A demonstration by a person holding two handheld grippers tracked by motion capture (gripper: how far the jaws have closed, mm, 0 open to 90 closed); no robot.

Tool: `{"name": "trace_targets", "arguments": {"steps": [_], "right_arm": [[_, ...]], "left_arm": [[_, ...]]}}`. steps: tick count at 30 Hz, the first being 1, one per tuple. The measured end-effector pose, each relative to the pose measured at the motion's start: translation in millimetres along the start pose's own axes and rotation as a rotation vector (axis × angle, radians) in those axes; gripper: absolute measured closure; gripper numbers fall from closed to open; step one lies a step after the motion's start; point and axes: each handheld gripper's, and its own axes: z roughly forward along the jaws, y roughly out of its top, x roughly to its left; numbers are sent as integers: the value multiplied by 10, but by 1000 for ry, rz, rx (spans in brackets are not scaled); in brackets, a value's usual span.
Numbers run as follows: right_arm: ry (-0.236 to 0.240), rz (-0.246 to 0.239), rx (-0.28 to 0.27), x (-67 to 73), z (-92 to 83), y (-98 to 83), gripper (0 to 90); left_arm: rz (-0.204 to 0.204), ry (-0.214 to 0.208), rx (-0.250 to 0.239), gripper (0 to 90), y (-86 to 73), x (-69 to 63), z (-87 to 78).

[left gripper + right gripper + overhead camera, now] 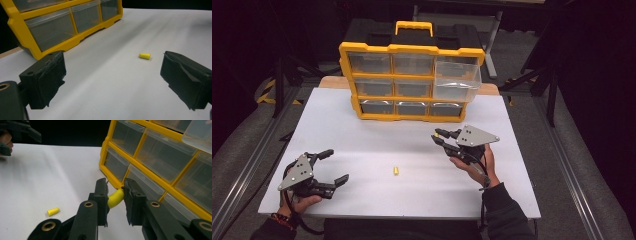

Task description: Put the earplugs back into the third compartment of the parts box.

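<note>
A white table top [362, 130] holds a yellow organiser [409, 82] of clear plastic drawers at its far middle. The upper right drawer [457, 80] is pulled out toward the person, while the other drawers sit flush in their frame.

The right gripper [439, 137] hovers right of centre, just in front of the organiser's lower right corner, its tips pointing left and away. Its jaws are drawn narrow and pinch a small yellow earplug [115, 198]; in the right gripper view the soft plug is squeezed and bent between the two black pads, with the organiser's bottom row of drawers just behind it.

A second yellow earplug [396, 171] lies loose on its side on the bare table, near the middle, between the two grippers and closer to the person than the organiser.

The left gripper [337, 166] sits at the near left, held in the person's hand low over the table. Its jaws stand wide apart with nothing between them, and in the left gripper view the loose plug [144, 55] lies beyond them, toward the right pad.
</note>
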Motion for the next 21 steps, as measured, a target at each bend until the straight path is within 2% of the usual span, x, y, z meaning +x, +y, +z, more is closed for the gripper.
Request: {"name": "trace_targets", "arguments": {"steps": [10,21], "right_arm": [[-27,1,-22,-40,-80,39,735],[-82,4,-101,-164,-249,225,735]], "left_arm": [[-8,-9,0,72,-9,4,12],[-13,-8,12,72,-19,13,45]]}}
